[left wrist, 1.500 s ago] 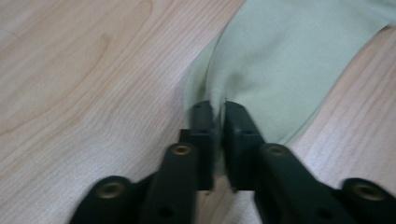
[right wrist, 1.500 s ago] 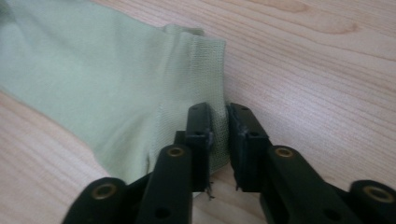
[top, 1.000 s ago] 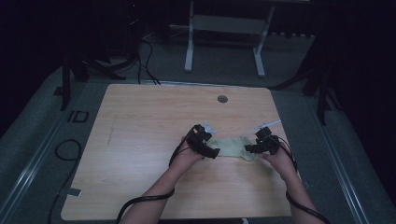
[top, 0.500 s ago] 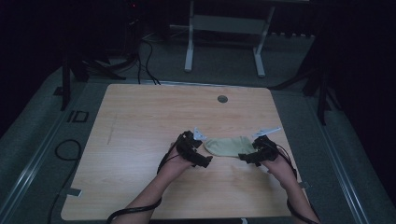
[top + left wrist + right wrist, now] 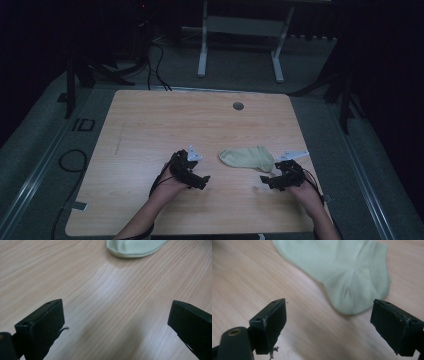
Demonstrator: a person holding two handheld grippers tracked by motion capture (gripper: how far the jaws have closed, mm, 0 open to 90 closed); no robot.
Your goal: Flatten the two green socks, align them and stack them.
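A pale yellow-green sock (image 5: 247,157) lies flat on the wooden table (image 5: 165,120), right of the middle. My left gripper (image 5: 201,180) hovers to the sock's left and a bit nearer the person, apart from it. Its jaws have just been opening and stand open with only bare wood between them (image 5: 116,312); the sock's edge (image 5: 135,247) is farther ahead. My right gripper (image 5: 266,181) sits just off the sock's near right end. Its jaws have also just been opening and are open (image 5: 329,307), with the sock's heel end (image 5: 347,275) just beyond the fingertips, untouched.
A small round grommet (image 5: 238,106) sits near the table's far edge. Behind the table stand a white frame's legs (image 5: 202,50), with cables (image 5: 160,60) on the dark floor. Bare wood stretches to the left and far side of the sock.
Both hands have drawn back toward the person, off the sock's ends. The sock now lies free on the table, and both pairs of jaws stand wider.
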